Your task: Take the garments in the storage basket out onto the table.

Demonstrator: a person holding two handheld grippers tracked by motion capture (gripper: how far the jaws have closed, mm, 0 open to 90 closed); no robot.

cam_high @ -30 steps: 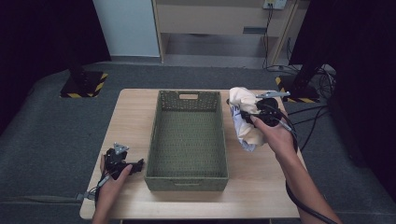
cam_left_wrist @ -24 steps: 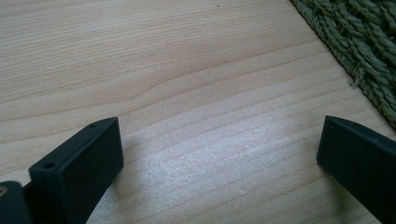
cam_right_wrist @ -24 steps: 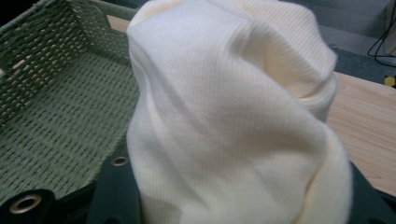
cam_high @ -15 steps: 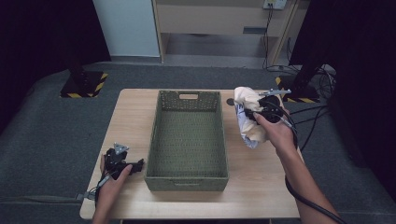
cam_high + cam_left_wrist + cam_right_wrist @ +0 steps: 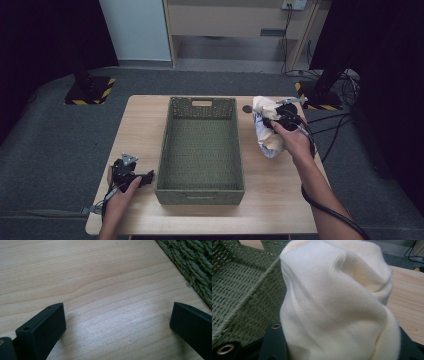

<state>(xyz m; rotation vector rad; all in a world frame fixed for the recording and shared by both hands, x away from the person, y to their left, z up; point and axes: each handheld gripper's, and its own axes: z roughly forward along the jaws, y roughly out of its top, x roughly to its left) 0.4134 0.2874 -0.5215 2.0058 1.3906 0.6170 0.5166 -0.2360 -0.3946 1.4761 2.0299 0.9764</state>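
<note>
A cream ribbed cloth (image 5: 265,137) hangs bunched to the right of the green woven basket (image 5: 165,150), its lower end on the wooden table (image 5: 280,200). My right gripper (image 5: 274,120) is shut on the cloth's upper part. In the right gripper view the cloth (image 5: 337,302) bulges out over the right gripper (image 5: 337,345) and hides the jaw tips, with the basket (image 5: 239,290) to its left. My left gripper (image 5: 147,177) rests on the table by the basket's near left corner. In the left gripper view, the left gripper (image 5: 117,315) is open over bare wood, beside the basket wall (image 5: 197,270).
The basket has nothing in it, and a handle slot in its far wall. A small dark round spot (image 5: 247,108) lies on the table near the basket's far right corner. Cables (image 5: 330,125) trail off the right edge. Black stands sit on the floor behind the table.
My right gripper has shifted a little to the right and sunk, taking the cloth with it. The left gripper has stayed where it was.
</note>
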